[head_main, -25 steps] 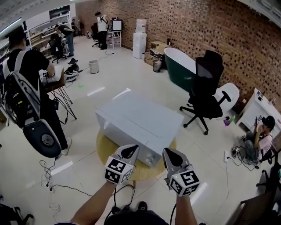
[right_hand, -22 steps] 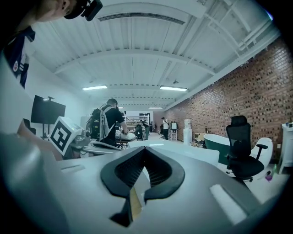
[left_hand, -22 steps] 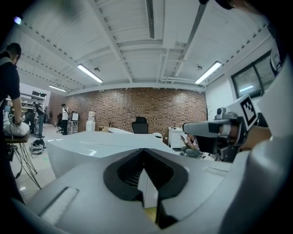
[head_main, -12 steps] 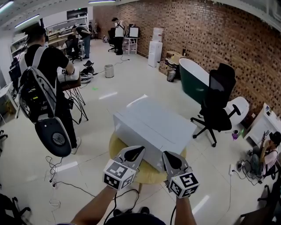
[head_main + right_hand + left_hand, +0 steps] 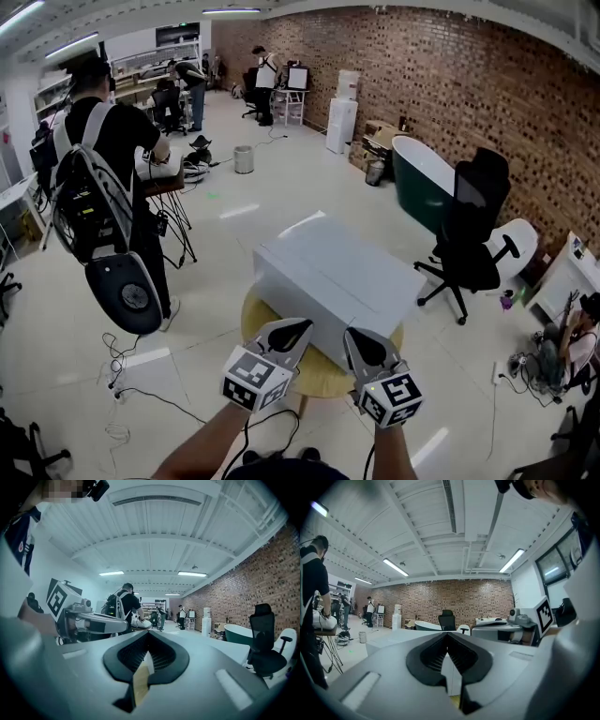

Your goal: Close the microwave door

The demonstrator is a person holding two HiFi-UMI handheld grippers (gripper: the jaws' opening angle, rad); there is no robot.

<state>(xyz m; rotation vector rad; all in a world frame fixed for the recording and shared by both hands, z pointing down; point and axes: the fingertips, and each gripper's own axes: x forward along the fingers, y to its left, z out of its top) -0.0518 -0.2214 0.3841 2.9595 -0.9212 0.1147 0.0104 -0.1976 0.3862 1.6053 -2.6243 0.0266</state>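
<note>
The microwave (image 5: 342,274) is a pale grey box on a round wooden table (image 5: 321,376) in the middle of the head view. No open door shows on it from here. My left gripper (image 5: 298,326) hovers at its near left corner, jaws shut and empty. My right gripper (image 5: 348,335) is beside it at the near right, also shut on nothing. In the left gripper view the shut left gripper (image 5: 447,634) points across the microwave's top (image 5: 389,639). The right gripper view shows the shut right gripper (image 5: 148,633) with the table's wood (image 5: 139,686) under the pads.
A person with a backpack (image 5: 105,178) stands left of the table beside a small stand. A black office chair (image 5: 475,239) and a dark green bathtub (image 5: 424,178) are to the right. Cables (image 5: 127,370) trail on the floor at the near left. A person (image 5: 574,339) sits at the far right.
The head view has tilted up and swung, so the microwave and table sit further right and higher in frame. Both grippers stay shut at the microwave's near side.
</note>
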